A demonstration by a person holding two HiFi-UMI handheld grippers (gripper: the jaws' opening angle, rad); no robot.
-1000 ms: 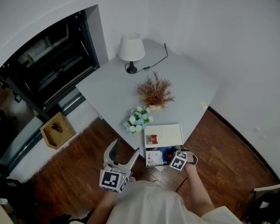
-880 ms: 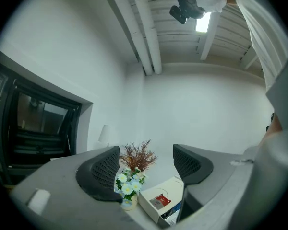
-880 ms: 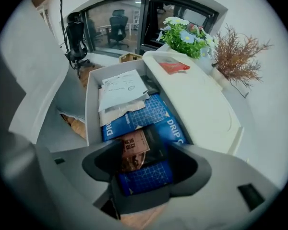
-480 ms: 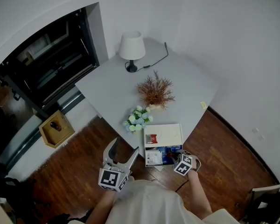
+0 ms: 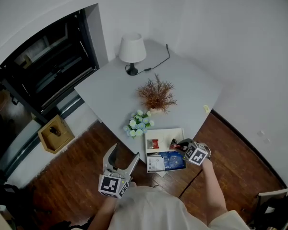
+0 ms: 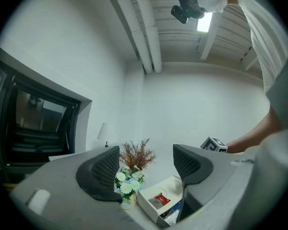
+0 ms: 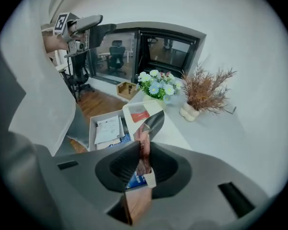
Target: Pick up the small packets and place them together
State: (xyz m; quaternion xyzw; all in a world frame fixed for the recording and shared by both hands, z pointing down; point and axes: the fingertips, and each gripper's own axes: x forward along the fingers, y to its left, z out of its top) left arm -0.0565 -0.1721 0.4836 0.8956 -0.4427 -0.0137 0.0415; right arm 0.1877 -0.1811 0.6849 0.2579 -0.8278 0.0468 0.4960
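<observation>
Right gripper [image 7: 143,166] had its jaws drawn narrow on a small dark packet [image 7: 147,133], the pads pinching its lower part so that most of it stood out beyond the tips, slightly curled. In the head view this gripper [image 5: 181,145] hung over the near corner of the table [image 5: 115,90], above the white tray [image 5: 176,133], with the held packet [image 5: 174,144] at about three o'clock from the red packet [image 5: 154,143] lying flat in that tray. An open box [image 5: 165,163] of papers sat touching the tray at its six o'clock. The left gripper [image 5: 121,159] waited well apart at about eight o'clock, off the table edge, jaws wide with nothing between them, as its own view confirmed [image 6: 149,166]. To do the placing well, the carry probably needed to be short and low toward nine o'clock, bringing the dark packet down just beside or partly over the red one [image 7: 139,113] before letting go. Since the grip was on one end only, the free end could swing or flop, so a slow lowering until that end touched the tray floor seemed wise. Releasing from height risked the light packet skidding over the tray wall or into the box.
</observation>
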